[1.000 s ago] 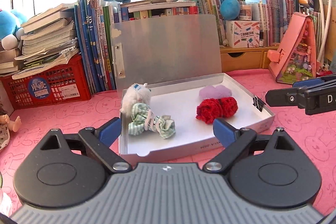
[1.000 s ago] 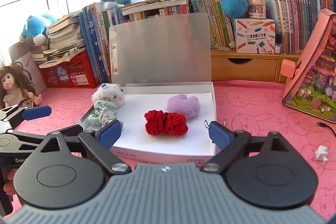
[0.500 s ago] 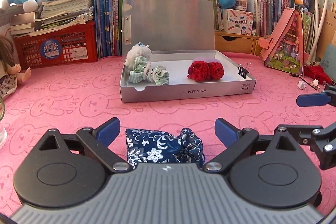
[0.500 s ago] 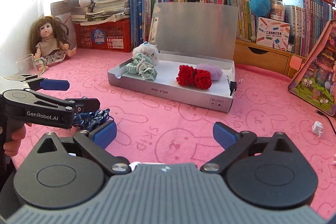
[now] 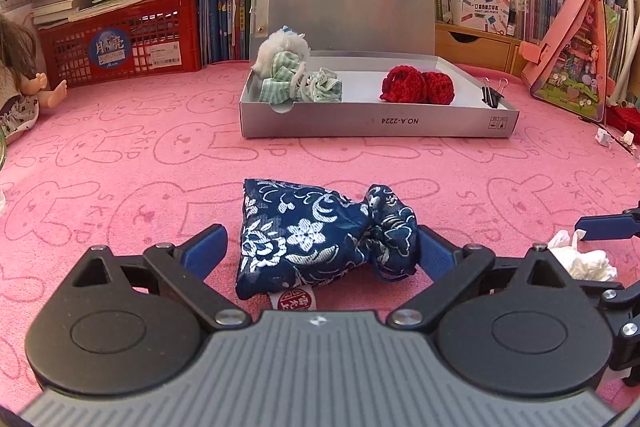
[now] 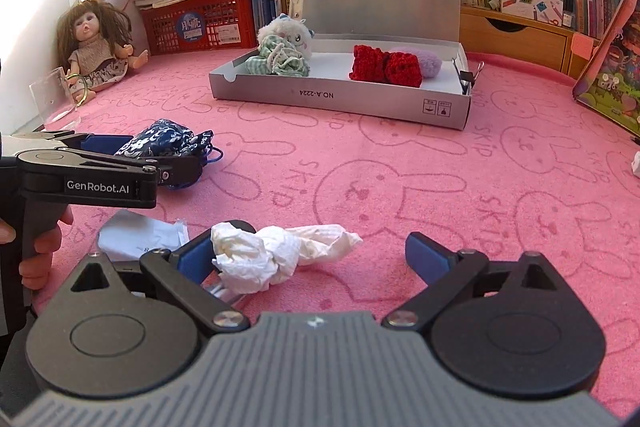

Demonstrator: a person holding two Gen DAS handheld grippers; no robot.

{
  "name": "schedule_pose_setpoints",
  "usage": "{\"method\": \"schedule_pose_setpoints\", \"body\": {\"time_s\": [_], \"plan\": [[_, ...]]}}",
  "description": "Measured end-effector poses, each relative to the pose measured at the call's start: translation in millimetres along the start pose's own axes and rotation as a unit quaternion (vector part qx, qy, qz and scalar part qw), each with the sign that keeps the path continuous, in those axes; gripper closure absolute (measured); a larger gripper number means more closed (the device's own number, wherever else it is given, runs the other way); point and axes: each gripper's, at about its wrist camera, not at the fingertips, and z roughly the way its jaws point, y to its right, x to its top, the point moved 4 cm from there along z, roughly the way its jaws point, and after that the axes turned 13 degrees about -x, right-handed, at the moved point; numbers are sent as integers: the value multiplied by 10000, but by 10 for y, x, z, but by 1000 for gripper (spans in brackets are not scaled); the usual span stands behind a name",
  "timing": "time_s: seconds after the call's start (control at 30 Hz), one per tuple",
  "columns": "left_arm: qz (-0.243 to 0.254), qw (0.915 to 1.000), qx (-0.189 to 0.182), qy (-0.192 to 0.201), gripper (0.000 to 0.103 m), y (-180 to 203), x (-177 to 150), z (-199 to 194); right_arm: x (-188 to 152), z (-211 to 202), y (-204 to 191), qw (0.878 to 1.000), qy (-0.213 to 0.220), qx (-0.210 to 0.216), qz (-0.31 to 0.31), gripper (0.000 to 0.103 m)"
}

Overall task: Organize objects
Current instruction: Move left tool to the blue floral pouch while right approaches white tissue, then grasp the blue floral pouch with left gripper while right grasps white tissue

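Crosswise, pouch [image 5: 316, 239] between left gripper's [image 5: 320, 251] spread fingers, neck rightward

We can't really see the purple plush [image 6: 426, 63] from the left wrist view, the red crochet piece [image 5: 416, 86] blocks it. The navy floral pouch [image 5: 316, 239] covers the inner face of the left gripper's [image 5: 320, 247] right finger, so we can't tell if they touch. The doll [image 5: 16, 75] gets cut off by the left edge. Tiny print on the white slip [image 6: 140, 235] is unreadable, and the crumpled tissue [image 6: 276, 251] hides its corner.
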Motion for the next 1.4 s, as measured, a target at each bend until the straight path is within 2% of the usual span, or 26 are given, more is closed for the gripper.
{"method": "schedule_pose_setpoints", "body": {"time_s": [0.13,0.5,0.6,0.67,0.7,1.03,1.2,1.4], "plan": [[-47,9999,-15,-138,3,-18,-10,73,2,21,-4,10000,14,-10,33,3],[50,9998,96,-185,1,29,-25,97,-18,-24,-64,9994,249,-202,-129,2],[33,9998,88,-178,1,27,-24,92,-30,-60,-65,9993,342,-122,-132,9],[36,9998,93,-179,1,31,-25,91,-47,-111,-66,9987,489,-82,-152,20],[36,9998,92,-179,1,31,-25,90,-53,-130,-67,9984,545,-68,-161,21],[34,9998,86,-177,1,24,-22,90,-58,-154,-64,9981,582,-28,-193,29],[35,9998,86,-178,1,22,-23,90,-60,-194,48,9994,331,-52,-24,30],[35,9998,89,-176,1,21,-22,90,-110,-363,112,9994,349,-25,-22,32]]}}
